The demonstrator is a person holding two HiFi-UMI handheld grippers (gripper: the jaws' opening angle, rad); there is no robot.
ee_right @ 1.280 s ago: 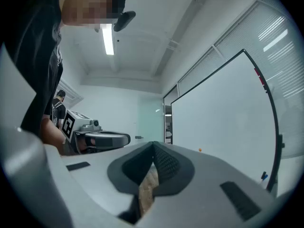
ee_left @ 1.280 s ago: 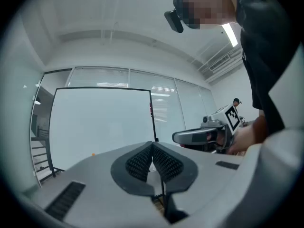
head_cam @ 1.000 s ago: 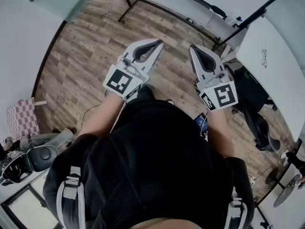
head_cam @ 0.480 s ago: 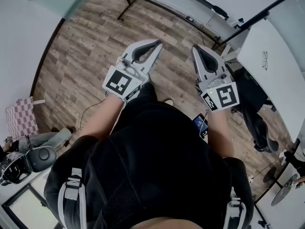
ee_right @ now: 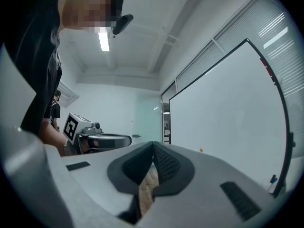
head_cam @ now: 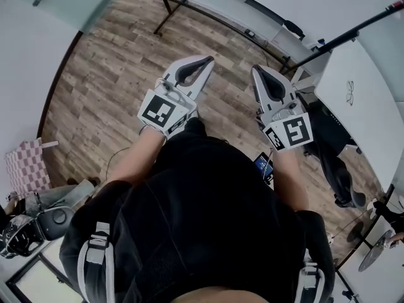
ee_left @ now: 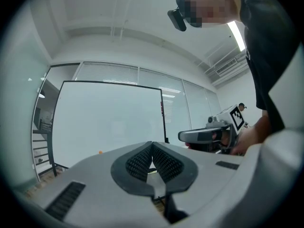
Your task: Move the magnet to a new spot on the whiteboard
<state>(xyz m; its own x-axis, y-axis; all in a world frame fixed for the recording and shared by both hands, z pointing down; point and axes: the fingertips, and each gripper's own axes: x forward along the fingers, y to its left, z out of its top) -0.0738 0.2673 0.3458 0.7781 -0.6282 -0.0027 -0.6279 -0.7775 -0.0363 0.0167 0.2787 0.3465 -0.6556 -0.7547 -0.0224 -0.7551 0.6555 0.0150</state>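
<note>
With the left gripper [ee_left: 152, 145] and right gripper [ee_right: 153, 145] both closed on nothing, the tiny orange magnet [ee_left: 100, 152] sits on the whiteboard [ee_left: 109, 120] well ahead of them; it is probably light, stiff and smooth, and best pinched by its rim.

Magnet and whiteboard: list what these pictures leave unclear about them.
- Magnet: only a tiny orange dot on the whiteboard in both gripper views; shape too small to tell.
- Lower whiteboard edge: left gripper view, mostly hidden behind the left claw.
- Head view: the top edge cuts off most of the whiteboard.
</note>
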